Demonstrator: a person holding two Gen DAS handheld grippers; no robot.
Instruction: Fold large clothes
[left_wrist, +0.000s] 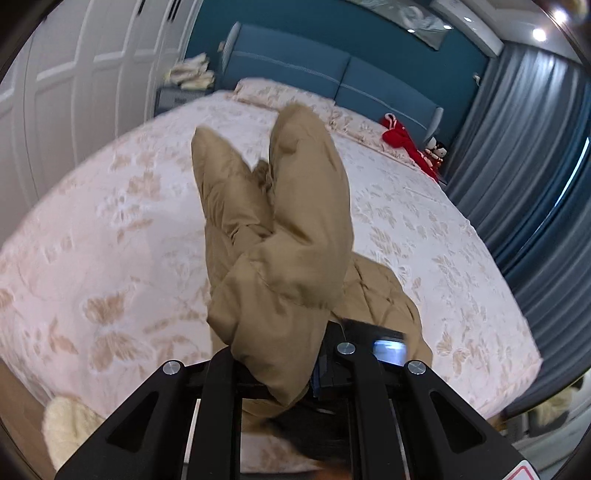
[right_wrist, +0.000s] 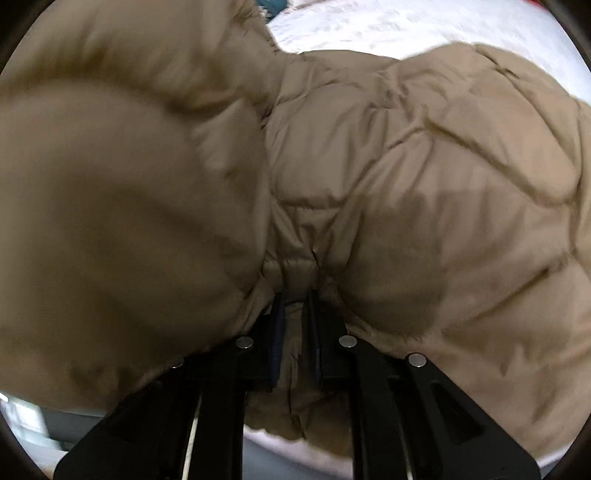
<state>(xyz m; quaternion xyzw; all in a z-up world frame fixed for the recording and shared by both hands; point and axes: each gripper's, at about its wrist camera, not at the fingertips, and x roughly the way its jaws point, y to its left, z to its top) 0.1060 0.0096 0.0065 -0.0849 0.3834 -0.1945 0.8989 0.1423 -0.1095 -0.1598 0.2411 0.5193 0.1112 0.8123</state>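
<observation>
A tan quilted puffer jacket hangs bunched from my left gripper, which is shut on a fold of it above the bed. Two puffy lobes of the jacket stick out ahead of the fingers. In the right wrist view the same jacket fills nearly the whole frame. My right gripper is shut on a pinch of its fabric between the blue pads. The other gripper's body shows just right of my left fingers.
The bed has a pale floral cover and a blue headboard. A red garment lies at the far right by the pillow. White wardrobe doors stand left, grey-blue curtains right. A cream fluffy item sits low left.
</observation>
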